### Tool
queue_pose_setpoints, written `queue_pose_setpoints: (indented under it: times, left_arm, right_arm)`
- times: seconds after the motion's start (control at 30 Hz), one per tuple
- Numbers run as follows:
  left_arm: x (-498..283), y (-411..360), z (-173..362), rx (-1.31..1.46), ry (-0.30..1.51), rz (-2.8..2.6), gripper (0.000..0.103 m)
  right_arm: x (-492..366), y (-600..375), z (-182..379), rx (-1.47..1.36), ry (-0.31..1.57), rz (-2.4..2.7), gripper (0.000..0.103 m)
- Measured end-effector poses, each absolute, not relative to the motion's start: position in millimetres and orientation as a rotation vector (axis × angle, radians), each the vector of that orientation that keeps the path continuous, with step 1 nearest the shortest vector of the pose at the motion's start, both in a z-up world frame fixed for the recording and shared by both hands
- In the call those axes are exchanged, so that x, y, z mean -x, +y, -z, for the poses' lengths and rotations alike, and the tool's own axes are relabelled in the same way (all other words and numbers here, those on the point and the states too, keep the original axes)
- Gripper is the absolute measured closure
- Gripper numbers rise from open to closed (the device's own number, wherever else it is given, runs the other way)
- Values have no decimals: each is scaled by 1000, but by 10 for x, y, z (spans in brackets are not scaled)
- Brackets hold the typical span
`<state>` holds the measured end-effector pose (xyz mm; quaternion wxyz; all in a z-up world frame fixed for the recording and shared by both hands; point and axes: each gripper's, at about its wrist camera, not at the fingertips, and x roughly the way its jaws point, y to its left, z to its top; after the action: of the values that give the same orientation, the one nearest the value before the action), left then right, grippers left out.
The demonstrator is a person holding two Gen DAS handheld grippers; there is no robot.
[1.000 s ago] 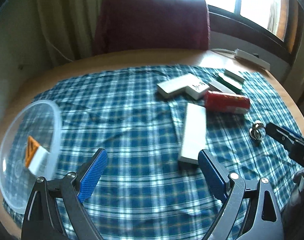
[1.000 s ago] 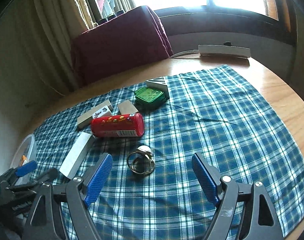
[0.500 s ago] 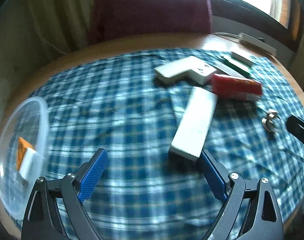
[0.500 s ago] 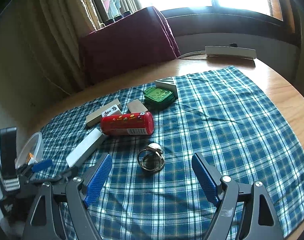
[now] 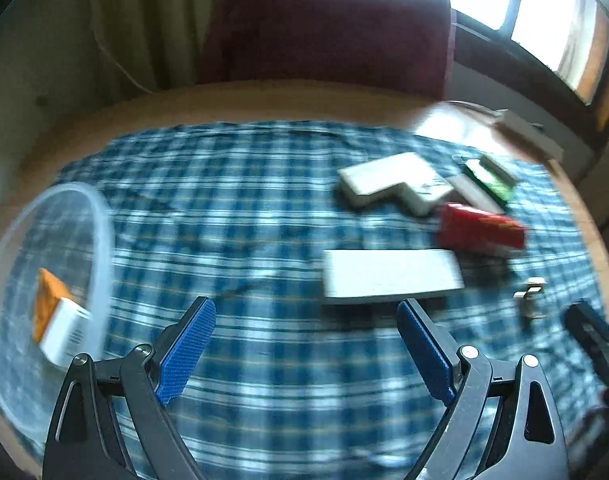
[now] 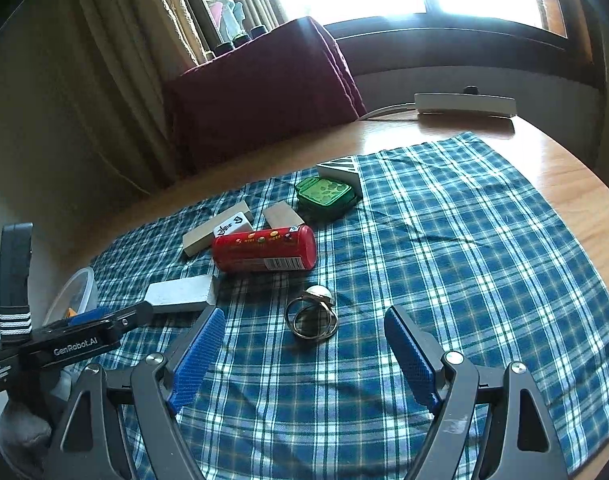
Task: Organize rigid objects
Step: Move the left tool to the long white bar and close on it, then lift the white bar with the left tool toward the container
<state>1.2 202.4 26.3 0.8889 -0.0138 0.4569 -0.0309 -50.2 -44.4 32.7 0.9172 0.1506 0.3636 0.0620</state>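
A flat white block is seen lying crosswise on the blue plaid cloth, just ahead of the left tool, closer to its right finger than to its left; contact cannot be judged through the blur. The left tool is held wide open and empty. A metal ring with a pale bead is laid just ahead of the right tool, between its widely spread, empty fingers. Beyond are found a red can on its side, pale blocks and a green case. A clear bowl holding an orange-and-white item is set at the worktop's left edge.
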Motion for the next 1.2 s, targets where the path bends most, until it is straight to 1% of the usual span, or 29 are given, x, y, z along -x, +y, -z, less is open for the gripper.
queue_pose_setpoints:
  times: [0.23,0.33,0.57,0.8,1.0,1.03,1.1,1.2]
  left_arm:
    - [-137,1670,-216,20,977,146,10]
    - [-211,1538,-176,-29,970,131,10]
    - [-286,1491,-129,-91,952,87,10]
    - [-415,1324,53,-152,967,91,8]
    - [-450,1467,71,-125,973,122,6]
    - [-451,1465,75,-122,970,123,6]
    - [-410,1539,45,-119,962,129,10]
    - [-360,1627,14,-102,945,123,10]
  right_arm:
    - [505,-464,-328,-318,746,-130,18]
    - [506,-468,-326,-322,748,-129,17]
    - [515,-475,-326,-322,749,-127,17]
    - [502,-462,-309,-325,753,-125,17]
    - [494,-462,-294,-325,755,-124,17]
    - [491,-465,-289,-324,756,-124,17]
    - [492,-466,-282,-324,757,-124,17]
    - [483,-462,-267,-325,759,-118,17]
